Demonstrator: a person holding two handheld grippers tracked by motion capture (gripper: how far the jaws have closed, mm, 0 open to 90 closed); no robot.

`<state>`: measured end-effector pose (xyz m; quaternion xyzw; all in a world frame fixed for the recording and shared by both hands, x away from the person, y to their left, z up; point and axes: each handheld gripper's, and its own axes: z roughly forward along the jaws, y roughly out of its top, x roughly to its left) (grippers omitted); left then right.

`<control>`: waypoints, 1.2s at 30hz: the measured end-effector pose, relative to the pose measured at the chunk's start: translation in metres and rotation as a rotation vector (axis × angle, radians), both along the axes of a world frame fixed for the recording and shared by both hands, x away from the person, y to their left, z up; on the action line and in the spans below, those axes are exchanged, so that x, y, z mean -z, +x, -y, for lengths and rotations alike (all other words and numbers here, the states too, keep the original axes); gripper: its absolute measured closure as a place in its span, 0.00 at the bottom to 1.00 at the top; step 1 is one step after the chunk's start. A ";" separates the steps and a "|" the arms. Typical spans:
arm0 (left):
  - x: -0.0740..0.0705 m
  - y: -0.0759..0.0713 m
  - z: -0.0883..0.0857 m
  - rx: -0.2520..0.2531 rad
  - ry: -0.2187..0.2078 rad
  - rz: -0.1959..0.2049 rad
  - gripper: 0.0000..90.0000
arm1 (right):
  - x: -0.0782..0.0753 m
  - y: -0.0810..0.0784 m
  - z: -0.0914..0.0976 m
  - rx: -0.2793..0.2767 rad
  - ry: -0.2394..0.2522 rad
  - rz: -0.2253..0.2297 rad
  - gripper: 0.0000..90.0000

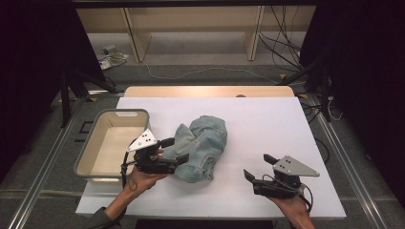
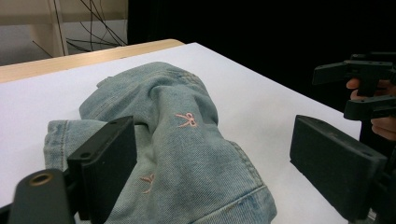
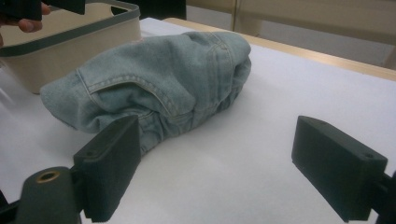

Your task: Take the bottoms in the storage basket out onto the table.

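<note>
A crumpled pair of light-blue denim jeans (image 1: 203,145) lies in a heap on the middle of the white table cover (image 1: 267,119). My left gripper (image 1: 175,150) is at the heap's left edge and open. In the left gripper view the denim (image 2: 187,140) lies between the wide-apart jaws of the left gripper (image 2: 212,135), and the right pad stands clear of the cloth. My right gripper (image 1: 258,166) rests open at the front right, apart from the jeans. Its jaws (image 3: 215,140) frame bare table, with the jeans (image 3: 159,79) ahead on the left.
A cream bin with a grey rim (image 1: 90,152) stands at the table's left edge, beside the left hand. A wooden table edge (image 1: 205,90) runs along the back. Beyond it are floor cables (image 1: 191,71) and shelf legs.
</note>
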<state>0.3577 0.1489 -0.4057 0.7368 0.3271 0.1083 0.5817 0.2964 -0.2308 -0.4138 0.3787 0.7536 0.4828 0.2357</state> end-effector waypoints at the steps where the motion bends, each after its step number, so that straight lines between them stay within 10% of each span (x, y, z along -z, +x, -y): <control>1: 0.000 -0.001 -0.001 -0.001 0.002 0.000 0.16 | 0.000 0.000 0.000 0.000 0.000 -0.001 0.19; 36: 0.007 -0.021 -0.032 -0.012 0.015 -0.006 0.16 | -0.001 -0.001 0.001 0.015 0.016 0.019 0.18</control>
